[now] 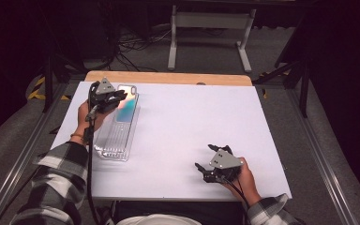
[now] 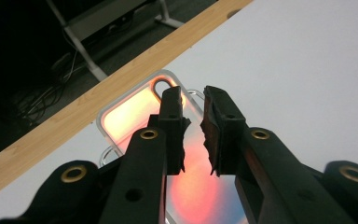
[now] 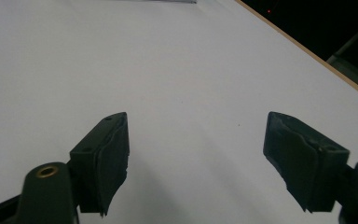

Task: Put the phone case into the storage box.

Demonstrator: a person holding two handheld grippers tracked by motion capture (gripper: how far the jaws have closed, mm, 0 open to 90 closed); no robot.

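Observation:
A clear phone case point(image 1: 127, 108) with an orange and blue sheen lies on a transparent ribbed tray point(image 1: 112, 140) at the left of the white table point(image 1: 192, 117). My left gripper point(image 1: 121, 96) hovers over the case's far end. In the left gripper view its jaws stand a narrow gap apart above the case point(image 2: 126, 112), with nothing between the left gripper's point(image 2: 193, 100) pads. My right gripper point(image 1: 206, 158) rests near the table's front edge at the right. The right gripper point(image 3: 196, 140) has its jaws spread wide over bare white surface.
A wooden strip point(image 1: 168, 77) runs along the table's far edge. Beyond it, on the grey floor, stand a white frame point(image 1: 211, 28) and loose cables point(image 1: 131, 44). Metal rails run along both sides of the table.

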